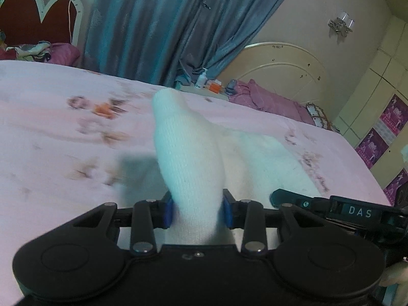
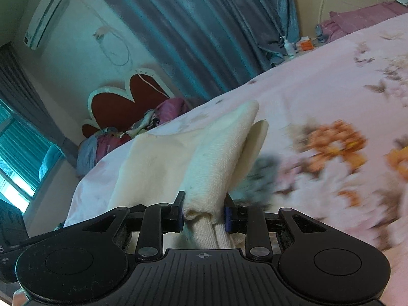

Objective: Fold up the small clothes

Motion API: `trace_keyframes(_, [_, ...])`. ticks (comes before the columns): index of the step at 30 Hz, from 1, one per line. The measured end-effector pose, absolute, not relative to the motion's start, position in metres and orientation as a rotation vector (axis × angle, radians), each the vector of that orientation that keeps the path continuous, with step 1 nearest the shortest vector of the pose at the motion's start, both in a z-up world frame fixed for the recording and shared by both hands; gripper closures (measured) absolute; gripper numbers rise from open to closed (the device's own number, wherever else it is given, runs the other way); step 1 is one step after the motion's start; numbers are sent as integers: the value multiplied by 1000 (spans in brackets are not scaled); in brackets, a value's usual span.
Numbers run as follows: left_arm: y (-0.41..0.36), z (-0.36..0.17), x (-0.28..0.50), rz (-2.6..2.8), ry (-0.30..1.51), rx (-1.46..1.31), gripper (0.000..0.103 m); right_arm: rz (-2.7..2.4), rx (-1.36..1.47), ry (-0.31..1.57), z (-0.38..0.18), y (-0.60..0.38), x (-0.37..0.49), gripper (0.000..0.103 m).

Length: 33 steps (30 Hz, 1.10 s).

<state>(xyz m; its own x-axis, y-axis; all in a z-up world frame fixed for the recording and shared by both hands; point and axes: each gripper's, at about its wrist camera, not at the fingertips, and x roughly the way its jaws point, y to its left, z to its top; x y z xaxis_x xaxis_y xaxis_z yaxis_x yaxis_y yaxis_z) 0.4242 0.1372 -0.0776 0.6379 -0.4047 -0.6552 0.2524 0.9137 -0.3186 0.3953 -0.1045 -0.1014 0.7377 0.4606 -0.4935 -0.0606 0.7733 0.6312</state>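
Observation:
A small white knitted garment (image 1: pixel 188 158) lies partly lifted over the pink floral bed sheet (image 1: pixel 63 97). My left gripper (image 1: pixel 197 210) is shut on one bunched end of it, which stands up between the blue pads. In the right wrist view the same cream-white garment (image 2: pixel 216 150) rises in a fold from my right gripper (image 2: pixel 204 213), which is shut on its other end. The rest of the cloth (image 2: pixel 150 163) spreads flat to the left on the sheet (image 2: pixel 318 81). The right gripper's black finger also shows in the left wrist view (image 1: pixel 293 199).
Blue curtains (image 1: pixel 153 25) hang behind the bed. A cream headboard (image 1: pixel 280 68) and purple bedding (image 1: pixel 265 99) are at the far right. A bedside stand with bottles (image 1: pixel 204 79) stands by the curtain. A second bed with a heart-shaped headboard (image 2: pixel 122 99) is beyond.

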Motion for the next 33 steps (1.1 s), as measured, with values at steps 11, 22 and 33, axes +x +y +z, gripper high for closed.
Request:
trace_keyframes(11, [233, -85, 446, -320, 798, -193, 68, 344, 643, 722, -116, 2, 432, 75])
trace_keyframes(22, [248, -130, 468, -286, 819, -179, 68, 342, 601, 796, -154, 20, 469, 75])
trace_keyframes(33, [259, -158, 470, -241, 832, -139, 39, 358, 583, 843, -172, 12, 474, 72])
